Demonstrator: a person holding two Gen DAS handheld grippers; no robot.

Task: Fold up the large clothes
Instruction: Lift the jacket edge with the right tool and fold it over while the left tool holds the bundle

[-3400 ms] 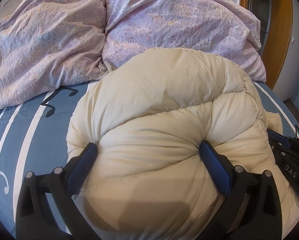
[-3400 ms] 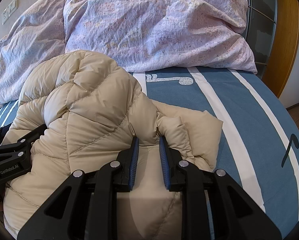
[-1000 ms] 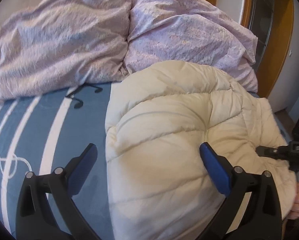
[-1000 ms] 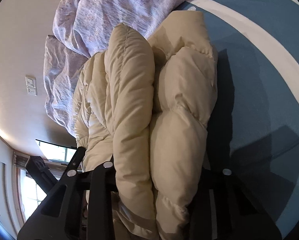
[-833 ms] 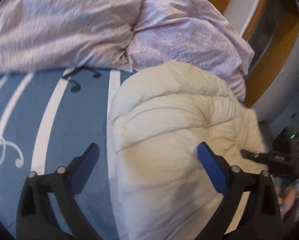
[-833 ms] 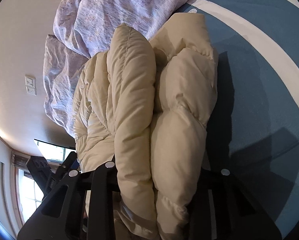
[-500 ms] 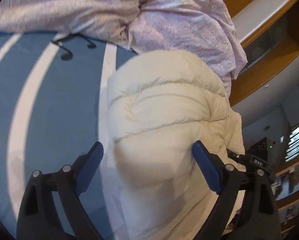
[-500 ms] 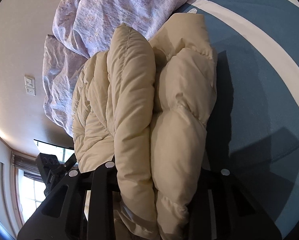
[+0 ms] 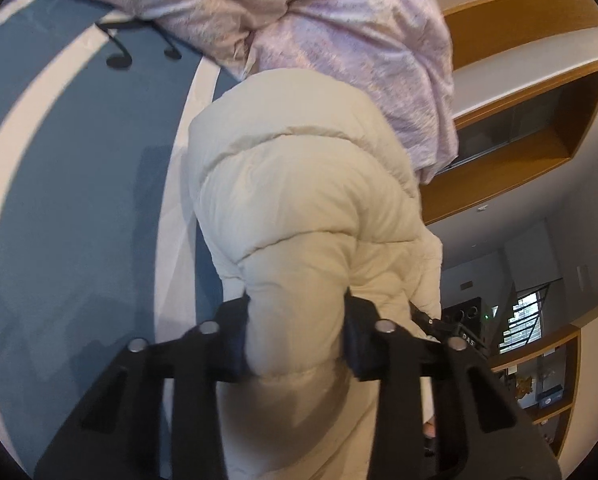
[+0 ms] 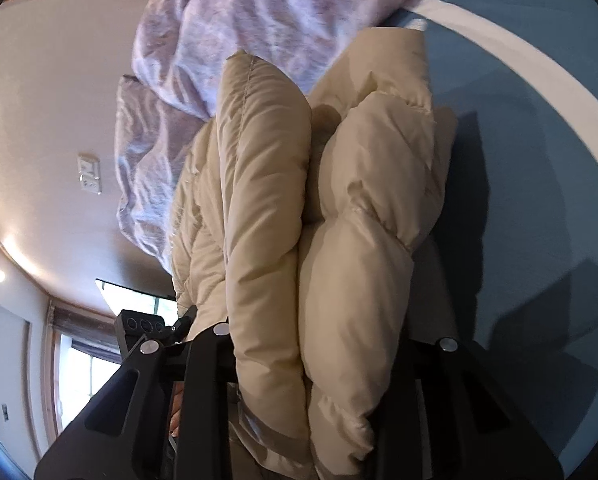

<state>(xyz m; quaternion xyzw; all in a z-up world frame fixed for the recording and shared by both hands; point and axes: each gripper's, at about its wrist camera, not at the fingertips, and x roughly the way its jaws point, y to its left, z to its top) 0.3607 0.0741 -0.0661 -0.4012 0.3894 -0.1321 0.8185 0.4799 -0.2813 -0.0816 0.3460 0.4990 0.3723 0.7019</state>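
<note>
A cream puffer jacket point(image 9: 299, 200) lies bundled in thick folds on the bed. In the left wrist view my left gripper point(image 9: 297, 320) has a fat fold of it between its blue pads, the jaws closing and squeezing the padding. In the right wrist view the jacket point(image 10: 339, 240) stands as two stacked folds, and my right gripper point(image 10: 315, 344) is shut around both, its jaws still tightening and its pads hidden by the fabric. Each gripper shows small past the jacket in the other's view: the right gripper point(image 9: 459, 336), the left gripper point(image 10: 151, 328).
The bed has a blue sheet point(image 9: 79, 200) with white stripes and music notes. A crumpled lilac duvet point(image 9: 339, 32) is heaped right behind the jacket. Wooden shelving point(image 9: 519, 120) stands beyond the bed's side. A window point(image 10: 79, 360) is far behind.
My left gripper rolled, came in over the jacket's near fold and went from wide open to pinching it. The right gripper kept its hold and stayed in place.
</note>
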